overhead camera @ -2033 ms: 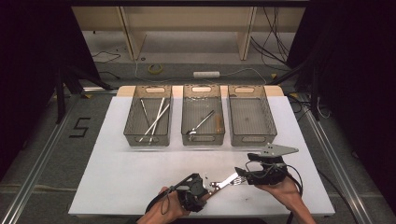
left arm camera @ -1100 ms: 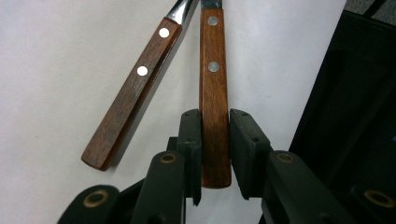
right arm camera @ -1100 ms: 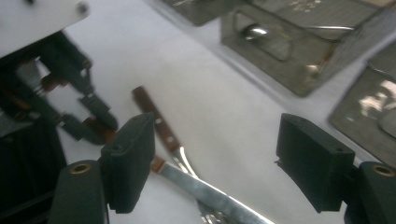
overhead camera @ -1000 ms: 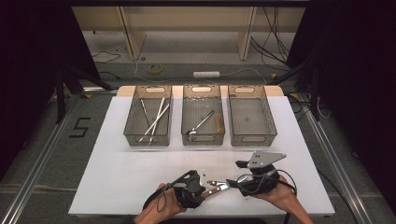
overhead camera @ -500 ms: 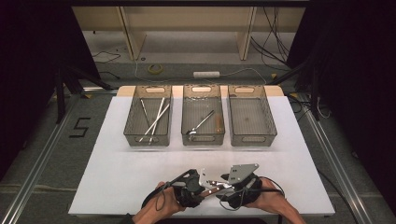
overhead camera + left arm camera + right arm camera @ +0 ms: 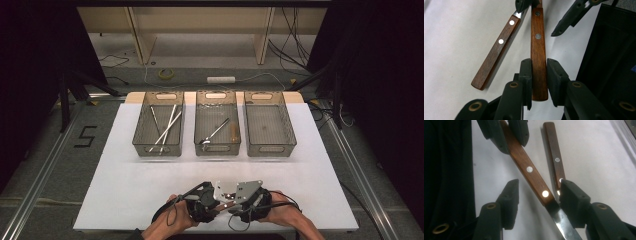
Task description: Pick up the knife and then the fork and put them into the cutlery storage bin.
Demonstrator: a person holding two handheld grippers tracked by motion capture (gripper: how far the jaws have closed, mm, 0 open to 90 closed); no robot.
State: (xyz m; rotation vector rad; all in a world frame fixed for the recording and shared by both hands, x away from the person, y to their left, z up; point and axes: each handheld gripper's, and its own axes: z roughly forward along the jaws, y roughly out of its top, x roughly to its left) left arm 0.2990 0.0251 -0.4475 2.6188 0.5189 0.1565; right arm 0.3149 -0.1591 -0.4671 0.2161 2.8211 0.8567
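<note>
i see two black grippers, the left gripper [image 6: 216,206] and right gripper [image 6: 231,204], each with blocky black jaws, brass-ringed eyelets and a trailing black cable; a grey three-cornered plate tops the right one. forearms bare, no sleeves.

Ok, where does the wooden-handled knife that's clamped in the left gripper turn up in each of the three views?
High view: bottom centre, a small sliver just right of the left gripper, knife hard to make out.
Left gripper view: centre, handle upright between the black jaws.
Right gripper view: handle slanting from upper left to the blade at bottom centre.
Shared landmark: the second knife lying on the white table beside it.
</note>
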